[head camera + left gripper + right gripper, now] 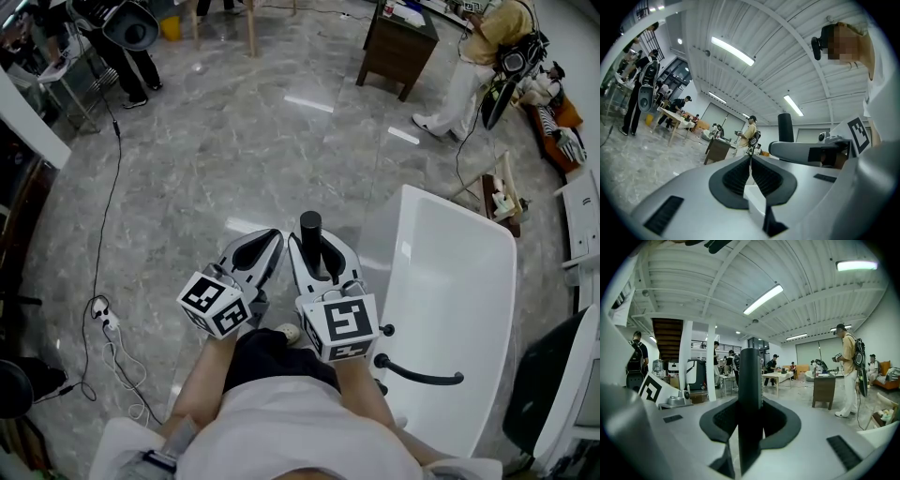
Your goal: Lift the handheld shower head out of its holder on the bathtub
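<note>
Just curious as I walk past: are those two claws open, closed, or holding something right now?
Left gripper: fingers closed together, nothing between them.
Right gripper: fingers closed on the black shower head.

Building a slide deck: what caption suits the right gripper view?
Right gripper clamping the black cylindrical handheld shower head upright between its jaws.

Open lab hall: marble floor, worktables, bathtub.
</note>
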